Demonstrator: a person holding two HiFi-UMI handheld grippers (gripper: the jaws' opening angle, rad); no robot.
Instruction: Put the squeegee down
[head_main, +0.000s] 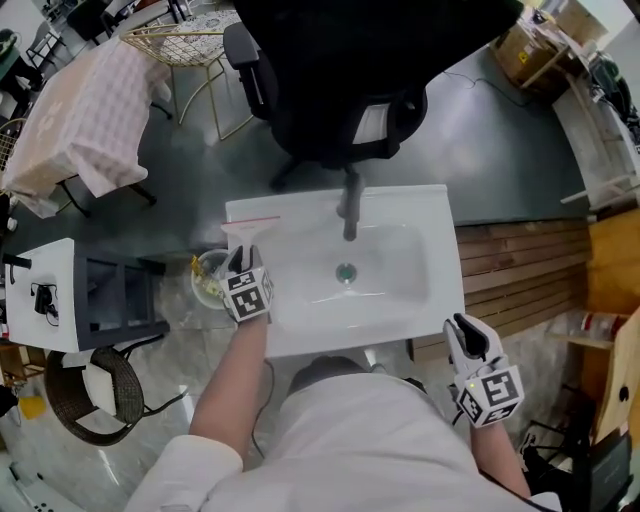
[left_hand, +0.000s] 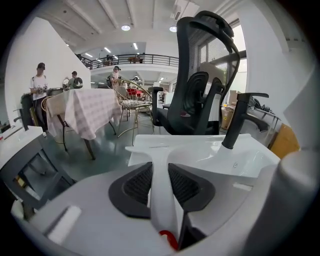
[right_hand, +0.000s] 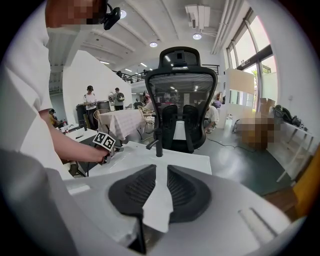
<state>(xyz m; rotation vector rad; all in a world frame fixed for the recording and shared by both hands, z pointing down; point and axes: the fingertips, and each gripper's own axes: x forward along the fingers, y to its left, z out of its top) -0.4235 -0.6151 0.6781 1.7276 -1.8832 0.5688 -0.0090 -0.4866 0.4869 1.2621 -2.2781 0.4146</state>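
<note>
— Starting nearest: where is the right gripper (head_main: 466, 333)?
— Just off the near right corner of the sink (head_main: 432, 212), clear of the rim. Jaws slightly apart, nothing between the pads.
— Left gripper (head_main: 241, 260)?
— Over the near left part of the sink rim, pointing away and down. Pads closed on the squeegee (head_main: 249, 232), clamping its white handle from both sides.
— Squeegee position?
— Handle runs away from the jaws. The cross blade sits at the far left corner of the sink, lying along the rim, with a thin red strip on its far edge. Cannot tell whether the blade touches the rim or hangs just above it.
— Inside the basin?
— A round drain (head_main: 346, 271) in the middle. A dark tap (head_main: 349, 212) stands at the far edge, spout reaching toward the drain. Both are right of the squeegee and well apart from it.
— Beyond the sink?
— A black office chair (head_main: 340, 90) directly behind the tap. Far left, a table (head_main: 80, 120) under a pale checked cloth, and a wire chair (head_main: 185, 45) just beside it.
</note>
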